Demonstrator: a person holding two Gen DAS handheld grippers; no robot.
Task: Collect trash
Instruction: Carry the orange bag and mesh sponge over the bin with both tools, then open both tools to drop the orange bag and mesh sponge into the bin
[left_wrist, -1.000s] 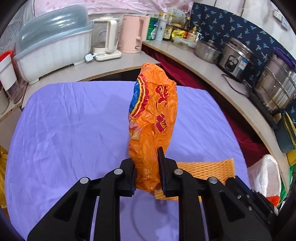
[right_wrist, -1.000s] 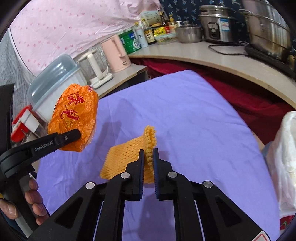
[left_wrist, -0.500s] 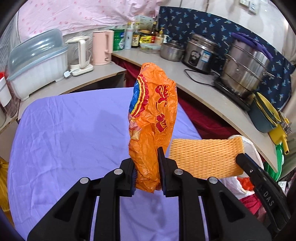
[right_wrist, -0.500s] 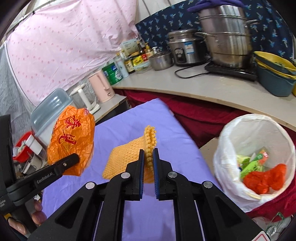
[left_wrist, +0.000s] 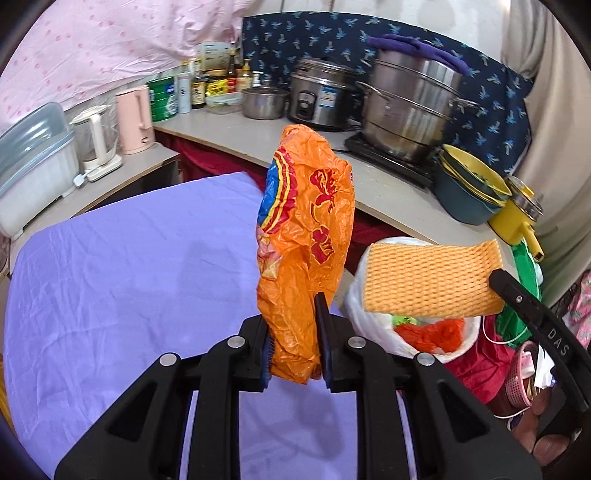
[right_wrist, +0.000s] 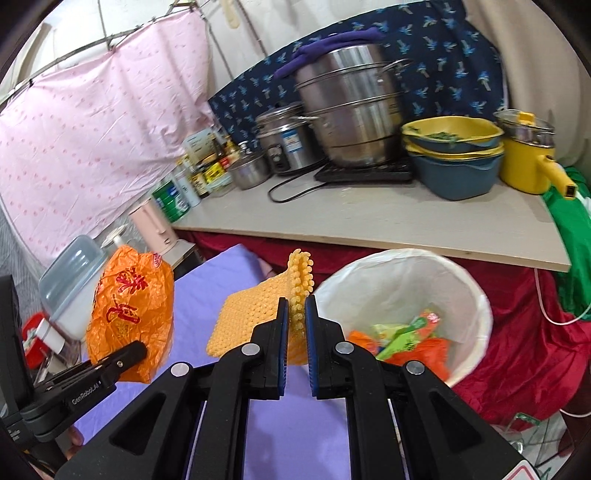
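Observation:
My left gripper (left_wrist: 293, 328) is shut on a crumpled orange plastic bag (left_wrist: 306, 236) that stands up from its jaws, held above the purple table's right edge. The same orange bag (right_wrist: 129, 306) shows at the left of the right wrist view. My right gripper (right_wrist: 295, 321) is shut on a yellow foam net (right_wrist: 255, 314), seen flat as an orange-yellow foam net (left_wrist: 432, 280) in the left wrist view, hanging over the bin's mouth. The white-lined trash bin (right_wrist: 476, 302) sits just right of the table and holds red and green wrappers; in the left wrist view the bin (left_wrist: 358, 306) lies behind the bag.
A purple cloth (left_wrist: 129, 280) covers the table. A counter (right_wrist: 369, 218) behind carries a steel steamer pot (right_wrist: 347, 110), rice cooker (left_wrist: 321, 96), stacked basins (right_wrist: 454, 158), a yellow pot (right_wrist: 524, 155), bottles and a pink kettle (left_wrist: 135, 118). Red cloth (right_wrist: 524, 350) drapes below it.
Both grippers have swung right and risen, carrying the orange bag and the foam net from over the table to the trash bin, which has come into view. Both grips are unchanged.

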